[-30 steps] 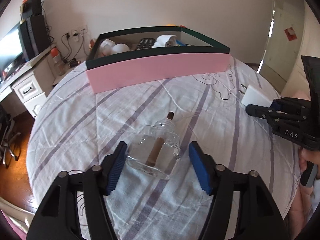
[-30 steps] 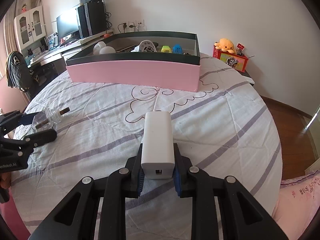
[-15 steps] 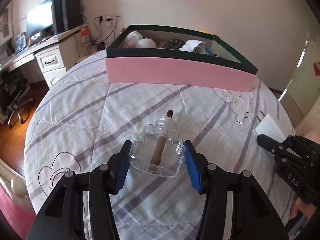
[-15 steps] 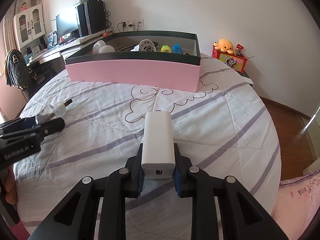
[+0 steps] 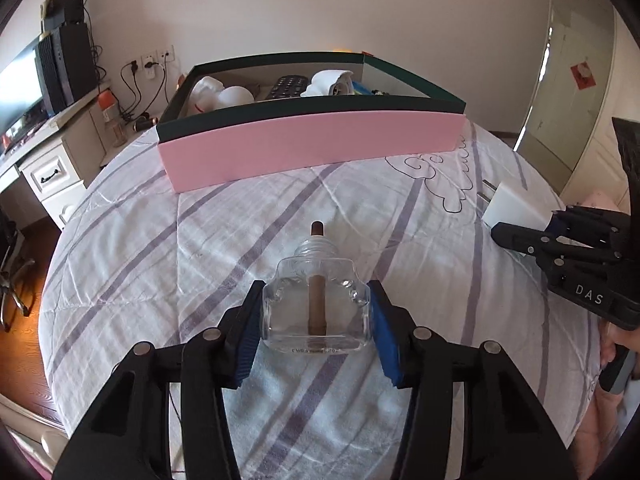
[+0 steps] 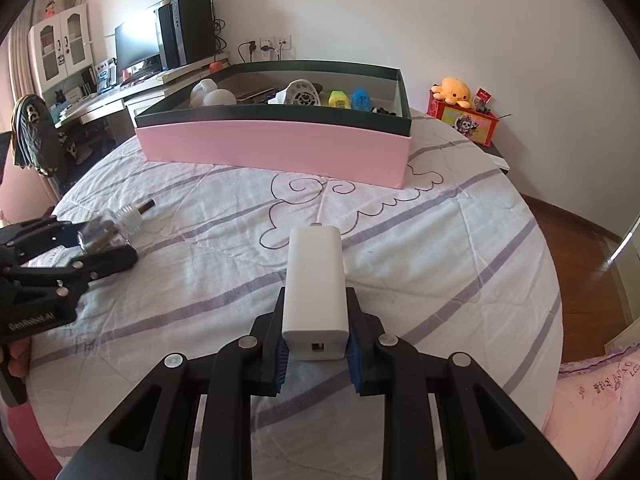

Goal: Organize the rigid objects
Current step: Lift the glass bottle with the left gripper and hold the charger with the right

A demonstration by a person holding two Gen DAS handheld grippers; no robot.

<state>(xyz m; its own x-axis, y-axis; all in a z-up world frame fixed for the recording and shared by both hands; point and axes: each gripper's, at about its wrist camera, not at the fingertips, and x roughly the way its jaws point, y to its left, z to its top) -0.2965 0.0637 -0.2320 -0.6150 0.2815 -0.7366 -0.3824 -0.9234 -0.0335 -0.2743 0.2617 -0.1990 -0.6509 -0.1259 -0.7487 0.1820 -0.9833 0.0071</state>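
A clear glass bottle (image 5: pixel 296 320) with a brown wick stick lies on the striped bedspread, neck pointing away. My left gripper (image 5: pixel 316 287) straddles its body; the jaws are closing and the blue pads (image 5: pixel 248 332) touch both glass sides. The right wrist view shows the same bottle (image 6: pixel 120 224) and left gripper (image 6: pixel 100 248) at the far left. My right gripper (image 6: pixel 316 292) is shut on a white charger block (image 6: pixel 314 280), held low over the bed. From the left wrist view the charger (image 5: pixel 508 208) and right gripper (image 5: pixel 520 232) appear at the right edge.
A long pink box with a dark green rim (image 5: pixel 312 148) stands at the back of the bed, holding a remote (image 5: pixel 288 86), white items and small toys (image 6: pixel 340 100). A desk with a monitor (image 6: pixel 136 48) is at left. An orange plush (image 6: pixel 452 88) sits at right.
The left gripper's jaws have narrowed from well apart to touching the bottle's sides, and its view swung left then back. The right gripper and charger have stayed put.
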